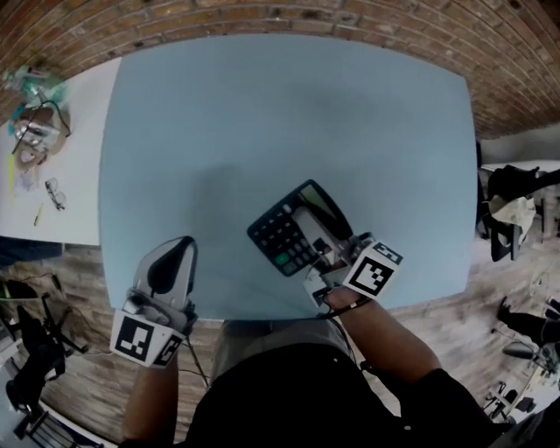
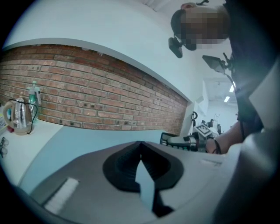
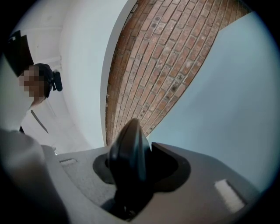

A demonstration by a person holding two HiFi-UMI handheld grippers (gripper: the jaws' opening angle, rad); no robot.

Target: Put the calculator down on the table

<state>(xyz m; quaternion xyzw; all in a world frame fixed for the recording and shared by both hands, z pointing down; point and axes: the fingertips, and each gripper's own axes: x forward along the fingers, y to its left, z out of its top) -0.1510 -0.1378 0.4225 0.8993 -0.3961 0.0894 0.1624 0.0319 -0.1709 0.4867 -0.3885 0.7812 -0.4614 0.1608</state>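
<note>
A black calculator (image 1: 293, 229) with a grey display end is over the near right part of the light blue table (image 1: 262, 114), slightly tilted. My right gripper (image 1: 325, 249) is shut on its near right edge. In the right gripper view the calculator (image 3: 127, 153) shows edge-on as a dark rounded slab between the jaws. My left gripper (image 1: 185, 241) hovers at the table's near left edge, shut, tips touching, holding nothing. In the left gripper view the left gripper (image 2: 140, 144) has only blue tabletop behind its tips, and the calculator (image 2: 175, 141) appears far to the right.
A white side table (image 1: 52, 175) at the left carries a kettle (image 1: 33, 131), a bottle and glasses. A brick wall (image 1: 262, 17) runs behind the blue table. Dark stands and chairs (image 1: 512, 210) are on the floor to the right.
</note>
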